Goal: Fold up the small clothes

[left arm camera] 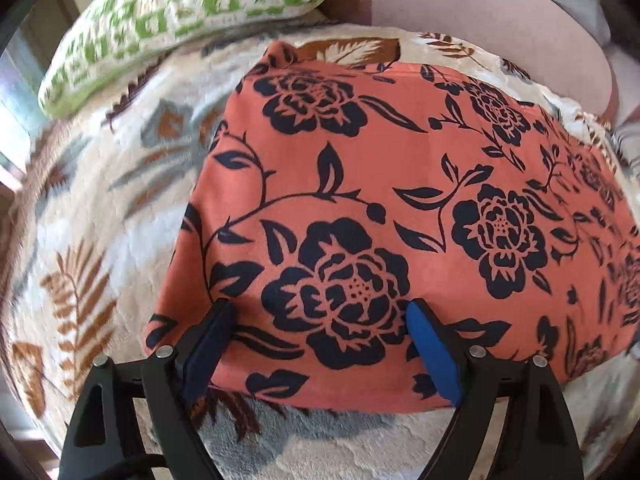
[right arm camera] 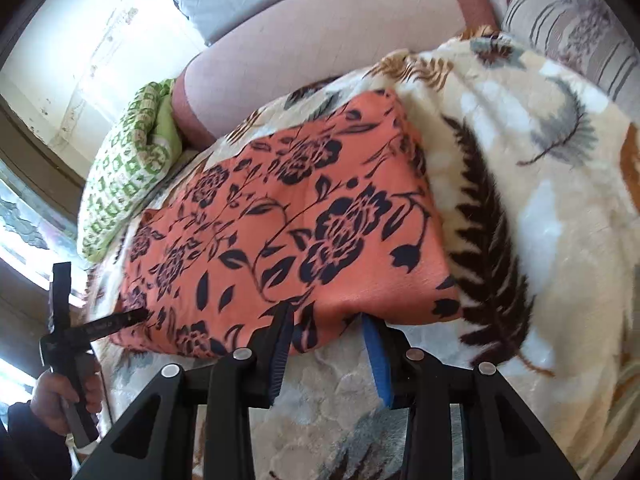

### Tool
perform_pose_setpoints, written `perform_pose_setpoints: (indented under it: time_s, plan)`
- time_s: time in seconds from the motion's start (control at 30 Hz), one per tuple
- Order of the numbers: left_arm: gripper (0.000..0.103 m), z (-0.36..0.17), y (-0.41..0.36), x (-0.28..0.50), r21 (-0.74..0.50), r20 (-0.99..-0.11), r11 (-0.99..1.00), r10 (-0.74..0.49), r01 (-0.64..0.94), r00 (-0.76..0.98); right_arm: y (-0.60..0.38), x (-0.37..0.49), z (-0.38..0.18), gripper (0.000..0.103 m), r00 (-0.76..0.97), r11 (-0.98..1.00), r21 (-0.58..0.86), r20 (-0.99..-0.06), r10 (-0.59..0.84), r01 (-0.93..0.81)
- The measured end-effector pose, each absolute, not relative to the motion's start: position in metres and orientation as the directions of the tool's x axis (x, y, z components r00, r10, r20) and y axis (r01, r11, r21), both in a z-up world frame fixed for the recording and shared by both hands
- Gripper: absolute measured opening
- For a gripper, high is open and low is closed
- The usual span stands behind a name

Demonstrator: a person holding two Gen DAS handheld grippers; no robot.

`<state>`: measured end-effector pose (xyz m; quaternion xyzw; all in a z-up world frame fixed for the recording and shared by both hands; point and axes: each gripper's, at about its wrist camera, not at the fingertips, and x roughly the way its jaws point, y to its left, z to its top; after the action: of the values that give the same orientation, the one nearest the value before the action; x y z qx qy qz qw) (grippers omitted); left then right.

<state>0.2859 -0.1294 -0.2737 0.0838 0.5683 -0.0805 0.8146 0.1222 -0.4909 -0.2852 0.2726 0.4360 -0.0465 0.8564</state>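
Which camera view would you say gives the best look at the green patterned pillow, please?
The left wrist view: the green patterned pillow lies large and unobstructed at the top left, its pattern clear. In the right wrist view the pillow is smaller, near the left edge beyond the orange floral cloth, looking bunched.

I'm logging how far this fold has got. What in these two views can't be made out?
- Left wrist view: the orange floral cloth blurs at its right edge.
- Right wrist view: the cloth's near edge sits between the right tool fingers; whether they pinch it is unclear.
- Right wrist view: the left tool is blurred, and the frame edge cuts off the hand.
- How many layers the cloth has: neither view shows.
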Motion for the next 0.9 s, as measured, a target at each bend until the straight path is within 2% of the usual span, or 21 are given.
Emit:
perform_pose_setpoints:
  time_s: [0.23,0.43,0.47,0.5,0.57,0.63,0.77,0.9]
  plan:
    - [0.088,-0.263,-0.126,0.285,0.004,-0.943,0.983,-0.057,0.183,0.327,-0.484,0.117,-0.258,0.039,0.681,0.899,0.282,-0.732,-0.024,0.334]
    - [0.088,-0.240,-0.124,0.283,-0.033,-0.913,0.986,-0.097,0.166,0.396,-0.506,0.093,-0.226,0.039,0.774,0.854,0.352,-0.628,-0.089,0.383]
    - [0.088,-0.233,-0.126,0.281,-0.038,-0.900,0.984,-0.109,0.173,0.423,-0.510,0.090,-0.222,0.042,0.791,0.844,0.377,-0.605,-0.087,0.381]
    - [0.088,-0.227,-0.128,0.280,-0.038,-0.886,0.983,-0.117,0.181,0.448,-0.515,0.087,-0.218,0.056,0.813,0.834,0.410,-0.578,-0.077,0.370]
    - [0.088,-0.224,-0.131,0.279,-0.028,-0.874,0.981,-0.116,0.190,0.471,-0.521,0.085,-0.215,0.062,0.847,0.809,0.477,-0.530,-0.048,0.344]
    - [0.088,-0.233,-0.135,0.284,-0.015,-0.888,0.981,-0.103,0.196,0.448,-0.517,0.095,-0.221,0.062,0.838,0.811,0.493,-0.545,0.006,0.315]
    - [0.090,-0.280,-0.139,0.298,0.112,-0.947,0.970,0.038,0.216,0.319,-0.503,0.120,-0.245,0.062,0.780,0.810,0.526,-0.609,0.146,0.259]
    - [0.092,-0.277,-0.133,0.297,0.077,-0.943,0.978,0.007,0.195,0.333,-0.492,0.133,-0.268,0.062,0.712,0.816,0.516,-0.673,0.198,0.261]
